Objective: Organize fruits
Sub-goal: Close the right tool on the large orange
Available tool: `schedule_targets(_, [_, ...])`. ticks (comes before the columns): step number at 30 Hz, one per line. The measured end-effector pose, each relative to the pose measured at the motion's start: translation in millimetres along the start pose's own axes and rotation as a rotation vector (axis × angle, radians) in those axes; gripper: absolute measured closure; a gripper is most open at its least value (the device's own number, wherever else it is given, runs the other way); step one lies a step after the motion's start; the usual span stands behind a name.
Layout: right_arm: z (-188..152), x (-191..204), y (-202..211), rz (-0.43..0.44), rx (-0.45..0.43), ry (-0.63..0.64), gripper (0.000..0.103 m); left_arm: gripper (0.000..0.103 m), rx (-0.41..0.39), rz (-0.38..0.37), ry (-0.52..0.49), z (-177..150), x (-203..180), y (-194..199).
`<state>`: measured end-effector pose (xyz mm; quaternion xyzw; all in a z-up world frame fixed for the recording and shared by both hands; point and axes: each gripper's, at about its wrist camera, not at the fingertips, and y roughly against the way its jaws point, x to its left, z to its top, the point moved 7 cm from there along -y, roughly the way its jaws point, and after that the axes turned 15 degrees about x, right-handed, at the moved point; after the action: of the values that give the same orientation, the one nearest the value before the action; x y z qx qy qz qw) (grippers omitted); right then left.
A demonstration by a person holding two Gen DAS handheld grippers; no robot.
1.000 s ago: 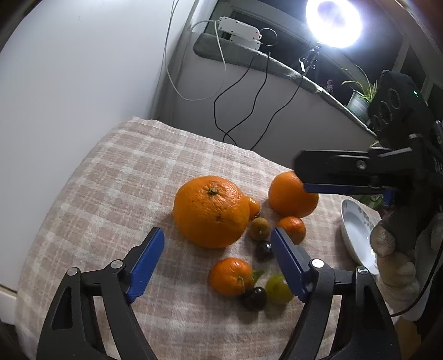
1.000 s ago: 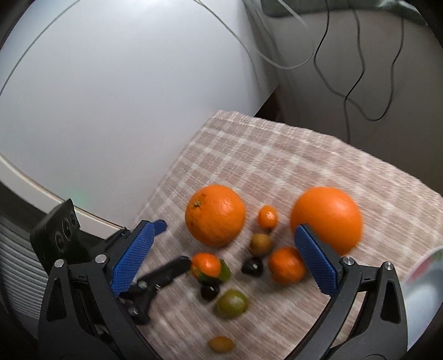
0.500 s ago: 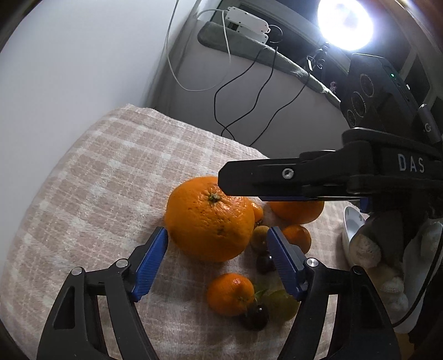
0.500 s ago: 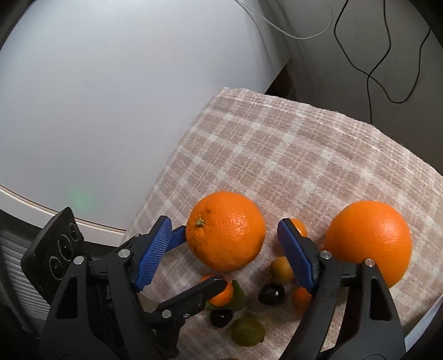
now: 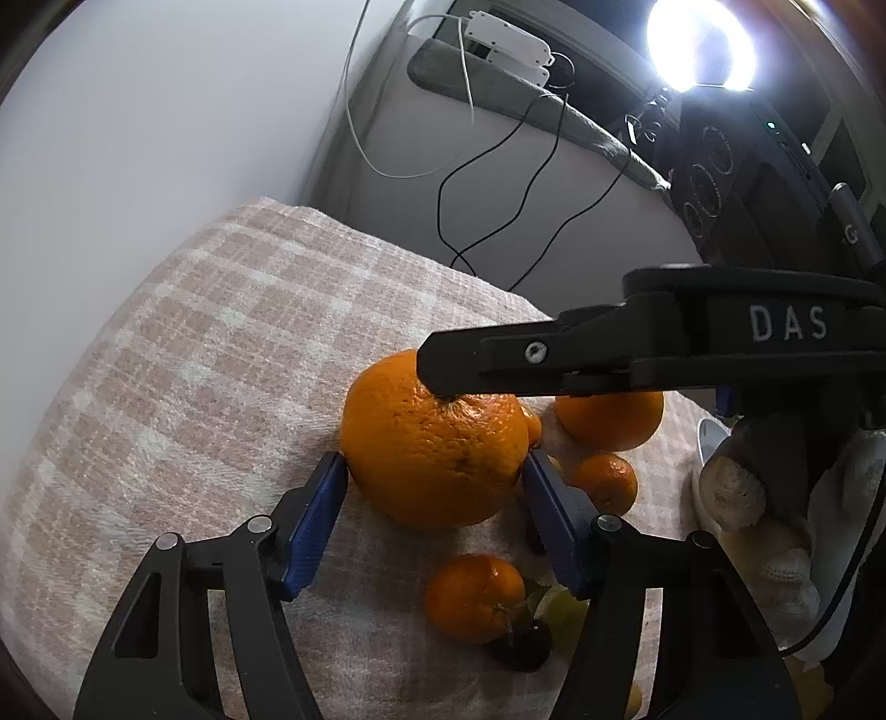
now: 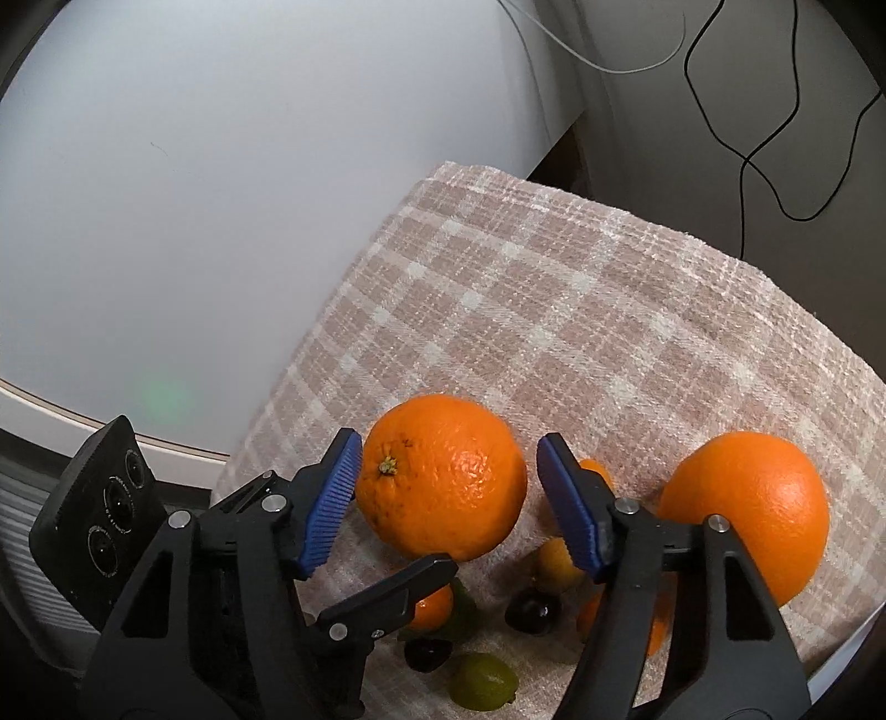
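A large orange [image 5: 437, 443] [image 6: 443, 476] lies on the checked cloth [image 5: 221, 360], with both grippers at it. My left gripper [image 5: 434, 462] points at it from the near side. Its jaws are closing, and the blue pad tips [image 5: 332, 487] stand right at the orange's two flanks without squeezing. My right gripper [image 6: 448, 439] comes down from above with the orange between its closing jaws and a gap at the right pad [image 6: 565, 498]. One of its fingers [image 5: 498, 360] lies across the stem. A second orange [image 5: 609, 421] [image 6: 747, 509] sits to the right.
Small fruit crowd the near right: two mandarins [image 5: 476, 598] [image 5: 606, 482], dark berries [image 6: 534, 609] and a green fruit [image 6: 482, 687]. A white bowl's rim [image 5: 706, 443] shows behind a gloved hand [image 5: 736, 493]. A bright lamp [image 5: 698, 44] and cables hang behind. A white wall stands to the left.
My right gripper has swung left from the second orange to over the large one and narrowed its jaws. My left gripper's jaws have narrowed to the large orange's sides.
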<state>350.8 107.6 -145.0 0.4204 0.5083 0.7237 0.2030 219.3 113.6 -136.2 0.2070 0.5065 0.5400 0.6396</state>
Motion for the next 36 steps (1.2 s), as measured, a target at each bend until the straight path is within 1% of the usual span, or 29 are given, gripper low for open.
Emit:
schedule_targets(5, [0, 4, -5, -0.01, 0.032, 0.023, 0.035, 0.039, -0.002, 0.005, -0.007, -2, -1, 0])
schedule_targets(6, [0, 5, -6, -0.028, 0.036, 0.035, 0.035, 0.039, -0.001, 0.003, -0.008, -2, -1, -1])
schedule_targets(9, [1, 5, -8, -0.044, 0.045, 0.042, 0.035, 0.039, 0.005, -0.005, -0.002, -3, -2, -2])
schedule_targets(14, [4, 1, -11, -0.03, 0.066, 0.038, 0.034, 0.036, 0.012, -0.014, 0.007, 0, 0, -2])
schedule_targets(17, [5, -1, -13, -0.014, 0.073, 0.033, 0.033, 0.036, 0.016, -0.008, 0.004, 2, -1, -5])
schedule_targets(19, [6, 0, -15, -0.014, 0.075, 0.026, 0.031, 0.036, 0.002, 0.007, -0.003, 3, -2, -5])
schedule_targets(22, [6, 1, -15, -0.02, 0.064, 0.023, 0.031, 0.035, -0.009, 0.018, -0.006, 3, -3, -5])
schedule_targets(27, [6, 1, -11, 0.02, 0.048, 0.005, 0.032, 0.036, -0.032, 0.044, -0.016, 5, -4, 0])
schedule_targets(32, [5, 7, -2, 0.027, 0.026, 0.016, 0.032, 0.036, -0.053, 0.054, -0.027, -3, -6, 13])
schedule_targets(36, [-3, 9, 13, 0.033, 0.006, 0.024, 0.032, 0.036, -0.072, 0.061, -0.048, -5, -16, 25])
